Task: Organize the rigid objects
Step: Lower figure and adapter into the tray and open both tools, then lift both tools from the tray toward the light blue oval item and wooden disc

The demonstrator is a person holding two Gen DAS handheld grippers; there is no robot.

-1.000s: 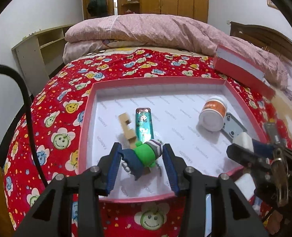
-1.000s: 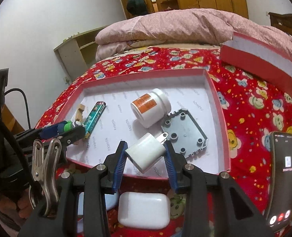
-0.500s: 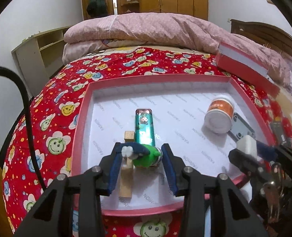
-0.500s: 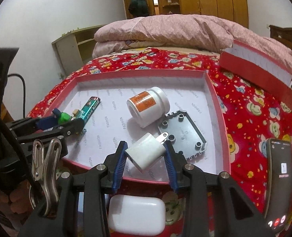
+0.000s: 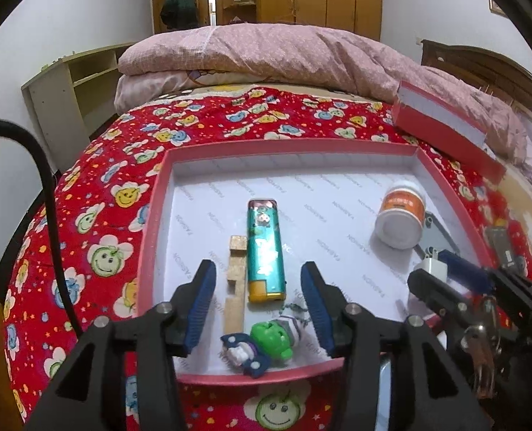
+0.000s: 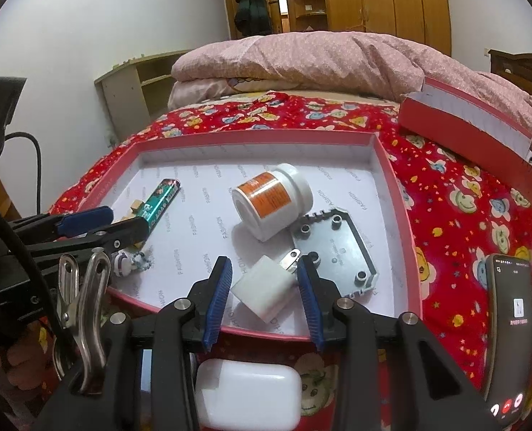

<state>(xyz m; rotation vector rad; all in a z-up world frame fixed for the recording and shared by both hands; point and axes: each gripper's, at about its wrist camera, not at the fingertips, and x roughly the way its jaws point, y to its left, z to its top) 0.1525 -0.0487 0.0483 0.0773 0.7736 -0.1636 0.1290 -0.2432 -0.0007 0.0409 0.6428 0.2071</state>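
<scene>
A red-rimmed tray (image 5: 151,215) with a white floor lies on the bed. In it are a teal lighter (image 5: 264,251), a wooden block (image 5: 236,280), a white jar with an orange label (image 5: 400,217), a grey plate (image 6: 337,251), a green and blue toy figure (image 5: 266,344) and a white plug (image 6: 266,289). My left gripper (image 5: 258,309) is open above the toy figure, which lies on the tray floor. My right gripper (image 6: 264,298) is open around the plug, which rests on the tray floor; it also shows in the left wrist view (image 5: 445,276).
A white case (image 6: 248,395) lies on the red bedspread below the right gripper. A phone (image 6: 513,337) with a lit screen lies at the right. A red box lid (image 5: 442,122) leans at the back right. A pink quilt (image 5: 266,54) is behind.
My left gripper has opened and the toy figure has dropped onto the tray floor. My right gripper has opened and the white plug now rests in the tray.
</scene>
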